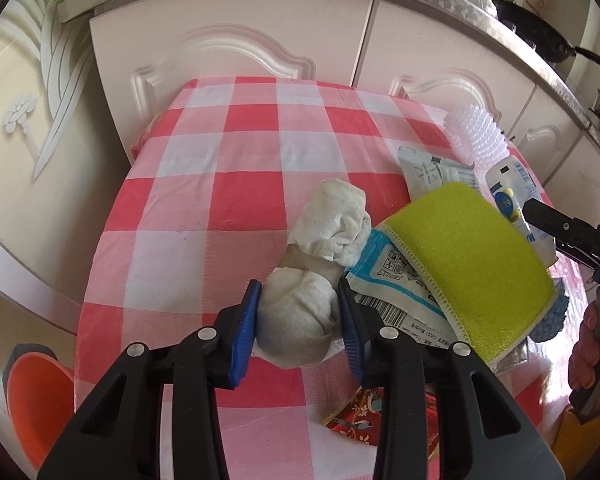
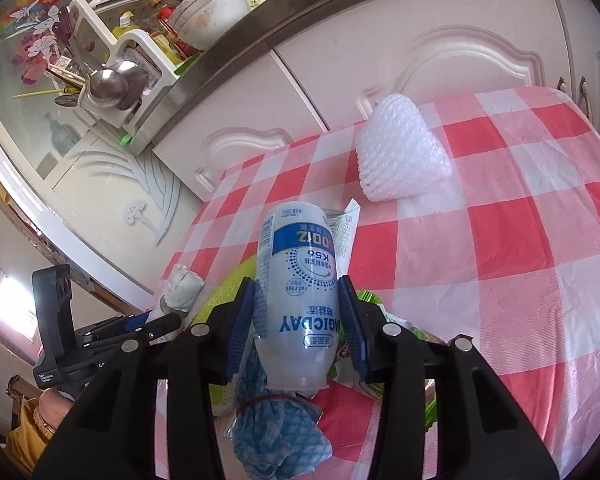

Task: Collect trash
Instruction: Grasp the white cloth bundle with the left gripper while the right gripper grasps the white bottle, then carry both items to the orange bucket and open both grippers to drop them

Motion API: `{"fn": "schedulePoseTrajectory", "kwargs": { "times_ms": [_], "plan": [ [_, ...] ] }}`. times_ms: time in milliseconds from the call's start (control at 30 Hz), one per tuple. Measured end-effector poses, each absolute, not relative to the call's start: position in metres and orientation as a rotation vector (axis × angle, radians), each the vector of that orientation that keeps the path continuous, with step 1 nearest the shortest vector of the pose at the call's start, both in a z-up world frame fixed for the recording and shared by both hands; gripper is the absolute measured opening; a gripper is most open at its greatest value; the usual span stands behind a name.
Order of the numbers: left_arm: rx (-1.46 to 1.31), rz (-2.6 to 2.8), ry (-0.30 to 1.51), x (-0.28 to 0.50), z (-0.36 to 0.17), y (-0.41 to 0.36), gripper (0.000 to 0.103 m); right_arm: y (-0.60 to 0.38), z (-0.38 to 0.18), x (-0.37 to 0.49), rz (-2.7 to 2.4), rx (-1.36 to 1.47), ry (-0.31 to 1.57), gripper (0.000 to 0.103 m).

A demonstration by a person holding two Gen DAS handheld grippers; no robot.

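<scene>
— So, biggest first: the bench (image 1: 228,184), under its red-and-white checked cloth, fills the middle of both views, with the trash heaped at its lower right in the left wrist view.

— And the yellow sponge (image 1: 472,268)?

— It lies on top of the heap, over a blue-and-white wrapper (image 1: 384,276). If the pile gets dragged, I judge the sponge could slide off with it.

— What has the right tool (image 2: 296,320) got?

— It is clenched on the plastic bottle (image 2: 296,280), low centre of its own view. The bottle looks smooth and thin, so a hard squeeze may buckle it or let it squirt out forward. A blue cloth (image 2: 280,428) lies under it and might snag.

— The left tool (image 1: 296,316)?

— Clamped on the nearer lobe of the crumpled white tissue wad (image 1: 300,320), lower centre. The farther lobe sits outside the pads; soft paper may tear or sag free on lifting.
</scene>
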State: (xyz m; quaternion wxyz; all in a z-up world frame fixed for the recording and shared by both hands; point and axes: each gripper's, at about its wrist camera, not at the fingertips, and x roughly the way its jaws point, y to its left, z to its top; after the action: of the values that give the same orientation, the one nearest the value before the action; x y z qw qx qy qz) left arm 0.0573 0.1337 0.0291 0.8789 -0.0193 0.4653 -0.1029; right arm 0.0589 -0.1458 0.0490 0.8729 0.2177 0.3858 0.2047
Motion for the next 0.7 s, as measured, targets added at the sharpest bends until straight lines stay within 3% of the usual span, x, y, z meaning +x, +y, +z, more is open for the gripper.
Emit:
{"fn": "schedulePoseTrajectory", "kwargs": {
  "times_ms": [433,700],
  "plan": [
    [-0.145,-0.214,0.873,0.019,0.062,0.180,0.039,-0.126,0.109,0.025,0.388,0.413,0.665,0.044],
    [-0.199,-0.158,0.850,-0.016,0.070,0.236,0.039,-0.074,0.124,0.004,0.443,0.358,0.686,0.044]
  ]
}}
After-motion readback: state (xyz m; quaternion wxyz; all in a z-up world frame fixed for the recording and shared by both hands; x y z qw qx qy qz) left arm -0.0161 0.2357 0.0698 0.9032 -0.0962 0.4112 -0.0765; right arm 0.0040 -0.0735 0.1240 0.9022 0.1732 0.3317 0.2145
